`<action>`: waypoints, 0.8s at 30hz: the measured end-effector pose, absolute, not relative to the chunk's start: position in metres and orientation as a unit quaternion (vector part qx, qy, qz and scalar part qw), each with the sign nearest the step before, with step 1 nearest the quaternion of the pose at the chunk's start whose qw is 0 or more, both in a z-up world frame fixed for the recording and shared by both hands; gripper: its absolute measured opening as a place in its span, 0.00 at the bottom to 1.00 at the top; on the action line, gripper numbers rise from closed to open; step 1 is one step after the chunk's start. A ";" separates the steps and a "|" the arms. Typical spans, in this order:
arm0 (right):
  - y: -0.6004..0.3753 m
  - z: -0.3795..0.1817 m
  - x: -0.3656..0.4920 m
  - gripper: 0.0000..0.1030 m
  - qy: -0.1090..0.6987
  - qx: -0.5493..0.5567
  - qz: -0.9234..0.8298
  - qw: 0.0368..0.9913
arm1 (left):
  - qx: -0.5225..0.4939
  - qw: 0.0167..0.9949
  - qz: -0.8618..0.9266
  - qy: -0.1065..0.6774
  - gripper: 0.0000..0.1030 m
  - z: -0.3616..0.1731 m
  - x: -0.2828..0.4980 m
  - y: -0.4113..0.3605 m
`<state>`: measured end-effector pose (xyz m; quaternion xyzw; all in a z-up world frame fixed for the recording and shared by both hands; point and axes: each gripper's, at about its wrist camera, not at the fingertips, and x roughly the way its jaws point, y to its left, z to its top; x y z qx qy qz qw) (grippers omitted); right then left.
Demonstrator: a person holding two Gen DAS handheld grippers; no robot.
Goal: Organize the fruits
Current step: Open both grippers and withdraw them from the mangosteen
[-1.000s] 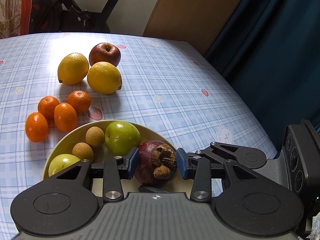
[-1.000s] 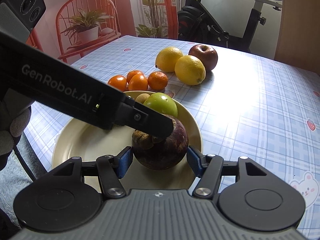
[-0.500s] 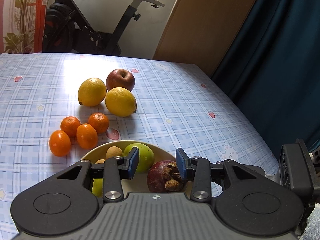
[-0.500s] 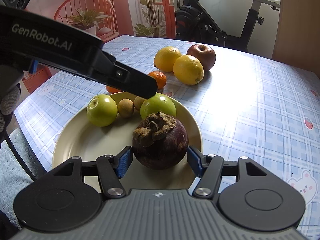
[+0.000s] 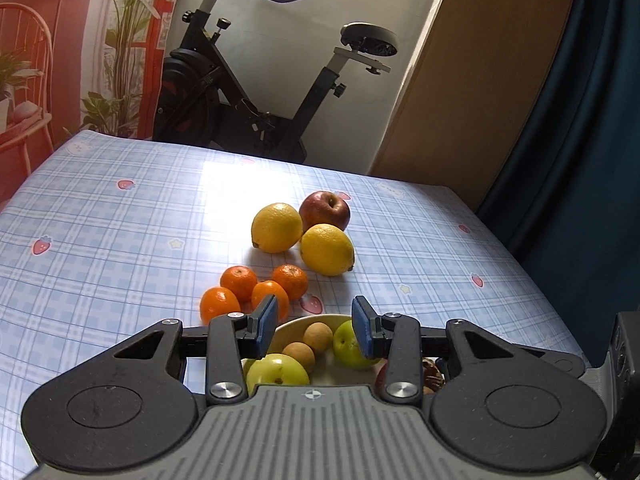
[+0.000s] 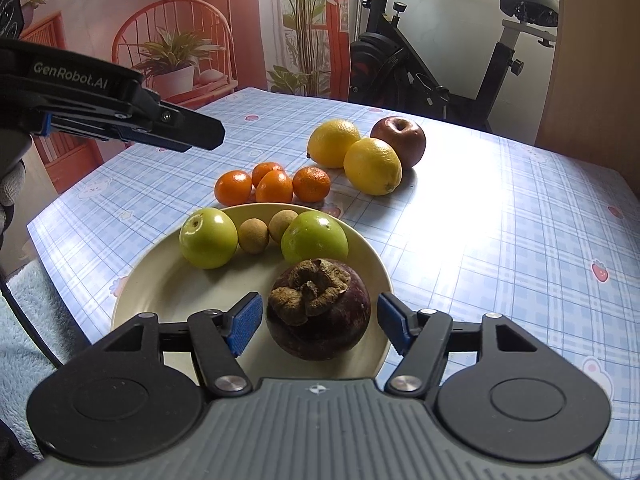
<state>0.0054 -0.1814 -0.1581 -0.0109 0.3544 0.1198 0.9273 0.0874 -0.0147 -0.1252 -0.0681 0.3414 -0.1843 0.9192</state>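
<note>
The right gripper (image 6: 320, 322) sits low over the near edge of the plate (image 6: 160, 292), w/ the mangosteen (image 6: 319, 311) between its blue pads (image 6: 245, 328). Its jaws have just been opening, and a gap shows on each side of the fruit, so the pads aren't pressing on it. The mangosteen rests on the plate, dried calyx up.

The left gripper (image 5: 314, 332) hangs above the plate's far side, jaws part-spread w/ nothing between them; thru the gap you see 2 small brown fruits (image 5: 318, 337) and 2 green apples (image 5: 277, 369) down on the plate. In the right wrist view the left gripper shows from the side as a dark bar at upper left, clear of all fruit.

On the plate, behind the mangosteen: 1 green apple on the left, 1 just behind the mangosteen, w/ the 2 brown fruits between them.

Off the plate, on the blue checked tablecloth (image 6: 500, 240): 4 mandarins (image 6: 273, 187) bunched just beyond the plate's far rim, then 2 lemons (image 6: 372, 166) and a red apple (image 6: 399, 141) clustered farther back, touching or nearly so.

An exercise bike (image 5: 256, 92) stands past the table.
</note>
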 end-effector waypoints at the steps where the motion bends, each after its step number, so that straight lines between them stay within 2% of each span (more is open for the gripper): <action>1: -0.181 -0.155 0.004 0.65 0.349 -0.012 0.121 0.929 | -0.064 0.922 -0.176 0.338 0.41 -0.126 0.086 -0.011; 18: -0.187 -0.128 0.020 0.64 0.323 0.009 0.137 0.936 | -0.088 0.935 -0.105 0.328 0.41 -0.130 0.090 0.036; 24: -0.186 -0.124 0.037 0.57 0.324 0.008 0.144 0.935 | -0.088 0.936 -0.088 0.330 0.41 -0.134 0.097 0.043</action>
